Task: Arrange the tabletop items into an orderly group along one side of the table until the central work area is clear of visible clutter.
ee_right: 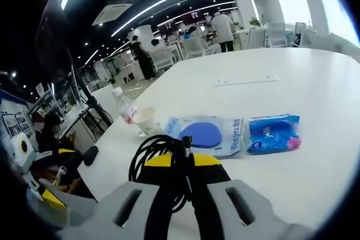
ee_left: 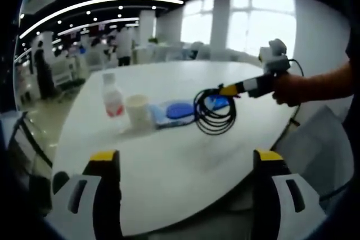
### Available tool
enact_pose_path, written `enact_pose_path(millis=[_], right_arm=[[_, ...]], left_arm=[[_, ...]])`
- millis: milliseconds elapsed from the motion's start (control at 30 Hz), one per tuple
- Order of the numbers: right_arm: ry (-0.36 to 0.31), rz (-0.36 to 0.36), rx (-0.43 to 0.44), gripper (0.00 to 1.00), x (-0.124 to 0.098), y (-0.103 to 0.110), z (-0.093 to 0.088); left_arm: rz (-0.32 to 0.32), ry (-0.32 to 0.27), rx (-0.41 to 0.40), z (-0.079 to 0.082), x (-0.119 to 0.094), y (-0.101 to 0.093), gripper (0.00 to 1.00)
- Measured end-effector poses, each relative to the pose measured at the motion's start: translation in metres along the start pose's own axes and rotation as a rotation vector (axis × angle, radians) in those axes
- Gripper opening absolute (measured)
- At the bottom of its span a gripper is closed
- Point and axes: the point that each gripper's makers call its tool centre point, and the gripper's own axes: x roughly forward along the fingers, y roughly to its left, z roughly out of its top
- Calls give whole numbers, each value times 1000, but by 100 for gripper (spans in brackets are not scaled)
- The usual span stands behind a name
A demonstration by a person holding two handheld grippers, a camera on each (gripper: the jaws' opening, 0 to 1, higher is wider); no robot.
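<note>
The left gripper (ee_left: 185, 167) stood wide apart, holding nothing, over the white tabletop's (ee_left: 169, 167) near edge. The right gripper (ee_right: 185, 158) was clamped on a coiled black cable (ee_right: 147, 158), lifted just above the tabletop. Beyond lay a blue-disc packet (ee_right: 209, 134), a blue wipes pack (ee_right: 274, 133), a paper cup (ee_right: 146, 121) and a bottle (ee_right: 125, 108) together.

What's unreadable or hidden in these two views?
- Bottle label: too small and blurred in the left gripper view.
- Blue pack: left gripper view, mostly hidden behind the cable.
- Cable's lower loops: right gripper view, covered by the right tongs.
- Pouch text: right gripper view, blurred, partly readable.
- Cup contents: not visible.
</note>
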Motion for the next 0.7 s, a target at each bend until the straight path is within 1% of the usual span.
enact_pose_path(millis=[700], right_arm=[[23,-83,19,8,-7,-43,-15]], left_arm=[[-7,11,3,-2,0,-1,94]])
